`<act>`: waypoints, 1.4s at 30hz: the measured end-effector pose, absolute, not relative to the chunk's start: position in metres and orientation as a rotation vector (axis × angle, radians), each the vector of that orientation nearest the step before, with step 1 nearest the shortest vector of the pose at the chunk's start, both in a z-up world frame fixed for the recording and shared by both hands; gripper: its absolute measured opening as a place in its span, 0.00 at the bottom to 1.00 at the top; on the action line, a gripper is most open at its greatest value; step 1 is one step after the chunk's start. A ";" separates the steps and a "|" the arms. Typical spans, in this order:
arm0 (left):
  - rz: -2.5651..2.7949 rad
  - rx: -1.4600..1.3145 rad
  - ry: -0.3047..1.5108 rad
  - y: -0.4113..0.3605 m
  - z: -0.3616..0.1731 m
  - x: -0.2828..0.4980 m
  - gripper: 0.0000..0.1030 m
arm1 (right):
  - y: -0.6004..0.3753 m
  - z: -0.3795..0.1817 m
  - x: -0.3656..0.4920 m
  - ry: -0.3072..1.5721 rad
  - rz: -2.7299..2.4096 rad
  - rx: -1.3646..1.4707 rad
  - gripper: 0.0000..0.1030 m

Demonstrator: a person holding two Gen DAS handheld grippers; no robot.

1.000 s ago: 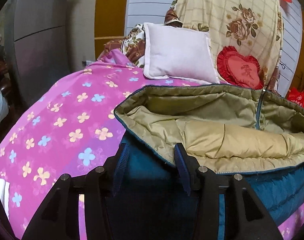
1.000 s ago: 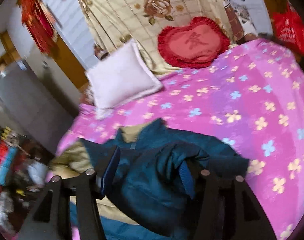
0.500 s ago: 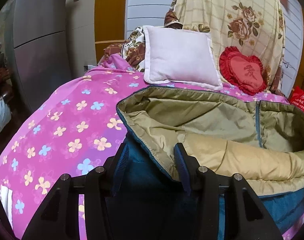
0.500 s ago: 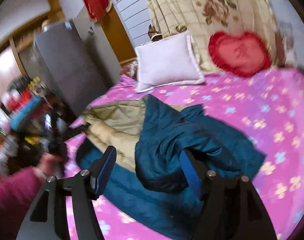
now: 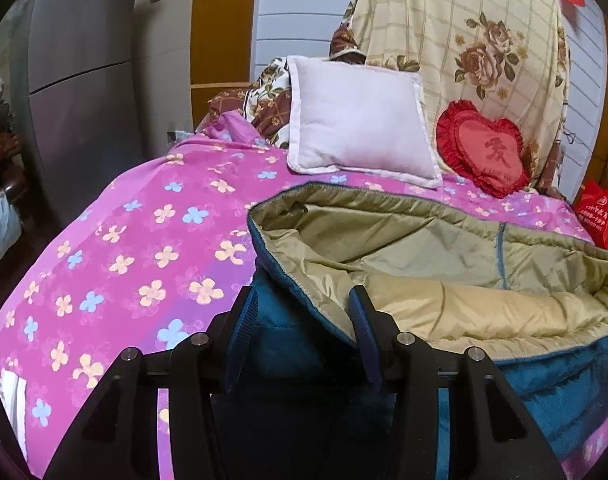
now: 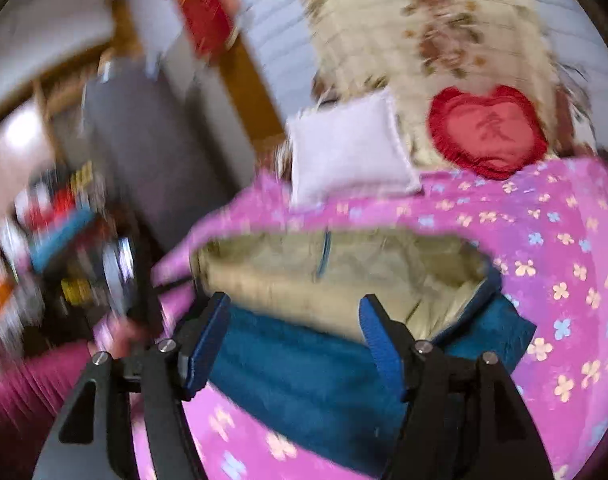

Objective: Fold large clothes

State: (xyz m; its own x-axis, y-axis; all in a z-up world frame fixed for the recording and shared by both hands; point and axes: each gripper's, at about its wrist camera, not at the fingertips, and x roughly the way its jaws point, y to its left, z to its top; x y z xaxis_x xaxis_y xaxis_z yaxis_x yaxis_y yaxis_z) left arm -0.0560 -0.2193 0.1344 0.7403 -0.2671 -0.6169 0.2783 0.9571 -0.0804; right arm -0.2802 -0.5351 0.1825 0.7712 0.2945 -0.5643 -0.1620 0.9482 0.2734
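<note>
Clamped on the teal hem at lower centre, my left gripper (image 5: 300, 332) holds the padded jacket (image 5: 443, 264) sprawled lining-up across the frame's middle, while my right gripper (image 6: 296, 336) gapes over slippery, bulky fabric best pinched at seams.

One jacket (image 5: 443, 272) lies near on one bed (image 5: 136, 240). Two cushions at the far end: one white pillow (image 5: 359, 120), left, and one red heart cushion (image 5: 483, 148), right. Two grippers: left gripper (image 5: 304, 336), right gripper (image 6: 296, 340).
</note>
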 end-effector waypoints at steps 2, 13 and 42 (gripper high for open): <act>-0.317 0.013 0.662 -0.214 0.141 -0.064 0.28 | -0.508 0.159 -0.268 0.712 0.263 0.131 0.68; -0.378 0.093 0.681 -0.229 0.128 -0.069 0.28 | -0.504 0.109 -0.146 0.746 0.023 0.153 0.68; -0.206 0.165 0.714 -0.270 0.089 0.020 0.31 | -0.611 0.085 -0.140 0.788 -0.338 0.048 0.77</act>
State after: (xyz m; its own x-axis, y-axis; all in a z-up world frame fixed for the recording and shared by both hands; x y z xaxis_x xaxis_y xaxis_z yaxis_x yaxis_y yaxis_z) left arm 0.0200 -0.2702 0.0895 0.7367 -0.1307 -0.6634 0.2428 0.9668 0.0793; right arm -0.1404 -0.6113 0.0854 0.6542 -0.2802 -0.7025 0.3154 0.9453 -0.0833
